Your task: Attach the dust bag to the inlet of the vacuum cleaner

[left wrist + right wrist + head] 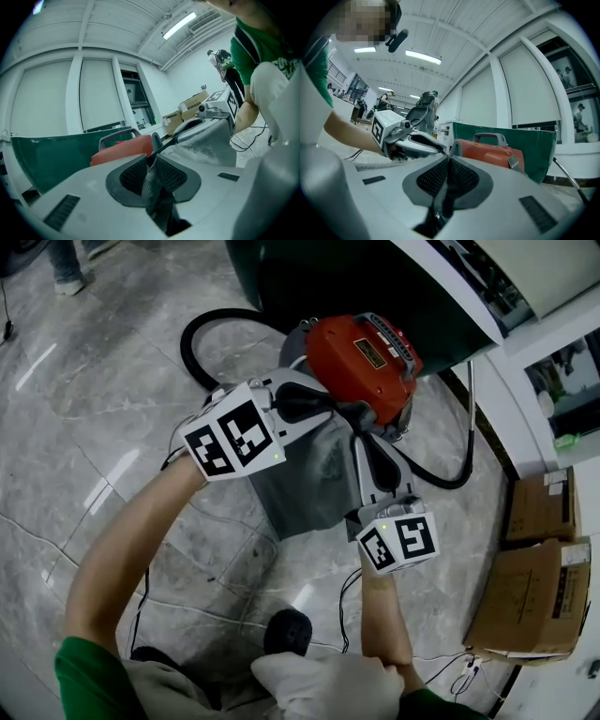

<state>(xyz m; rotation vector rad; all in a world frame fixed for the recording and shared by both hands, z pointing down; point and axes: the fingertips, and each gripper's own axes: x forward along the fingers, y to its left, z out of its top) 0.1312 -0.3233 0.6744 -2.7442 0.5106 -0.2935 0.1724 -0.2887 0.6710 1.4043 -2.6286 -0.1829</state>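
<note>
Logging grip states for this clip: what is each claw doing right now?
Left claw: closed on the dust bag fabric.
Right claw: closed, also pinching the dust bag.

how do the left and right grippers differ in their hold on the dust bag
The left gripper reaches in from the left and pinches the dust bag at its top edge, by the red vacuum cleaner; the right gripper comes straight from the person, along the bag's right side. The left bites a thick bunch of cloth, the right a thin fold. Both are shut on it.
</note>
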